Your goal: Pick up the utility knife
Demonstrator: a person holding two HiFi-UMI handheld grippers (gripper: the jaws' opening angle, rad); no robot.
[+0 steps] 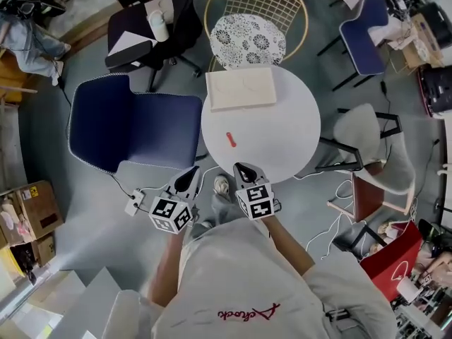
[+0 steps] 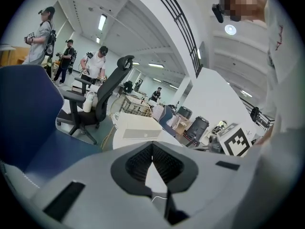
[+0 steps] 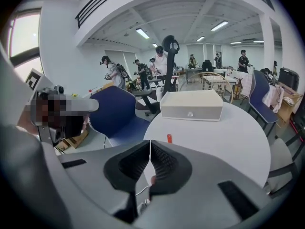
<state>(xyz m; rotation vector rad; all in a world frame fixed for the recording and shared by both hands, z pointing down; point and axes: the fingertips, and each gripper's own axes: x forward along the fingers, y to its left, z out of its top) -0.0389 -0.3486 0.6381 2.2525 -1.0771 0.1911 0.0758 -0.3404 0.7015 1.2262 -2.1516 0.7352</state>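
The utility knife (image 1: 230, 139) is a small red thing lying alone on the round white table (image 1: 282, 136), a little left of its middle. In the right gripper view the knife (image 3: 169, 138) shows just beyond the jaw tips. My right gripper (image 1: 242, 167) hangs over the table's near edge, short of the knife, jaws shut and empty (image 3: 150, 142). My left gripper (image 1: 192, 172) is off the table's near left edge, over the floor, its jaw tips together (image 2: 152, 144) with nothing held.
A flat white box (image 1: 240, 88) lies at the table's far side. A blue chair (image 1: 134, 129) stands left of the table, a wire chair with patterned cushion (image 1: 247, 37) behind it, a grey chair (image 1: 364, 136) to the right. Cables lie on the floor.
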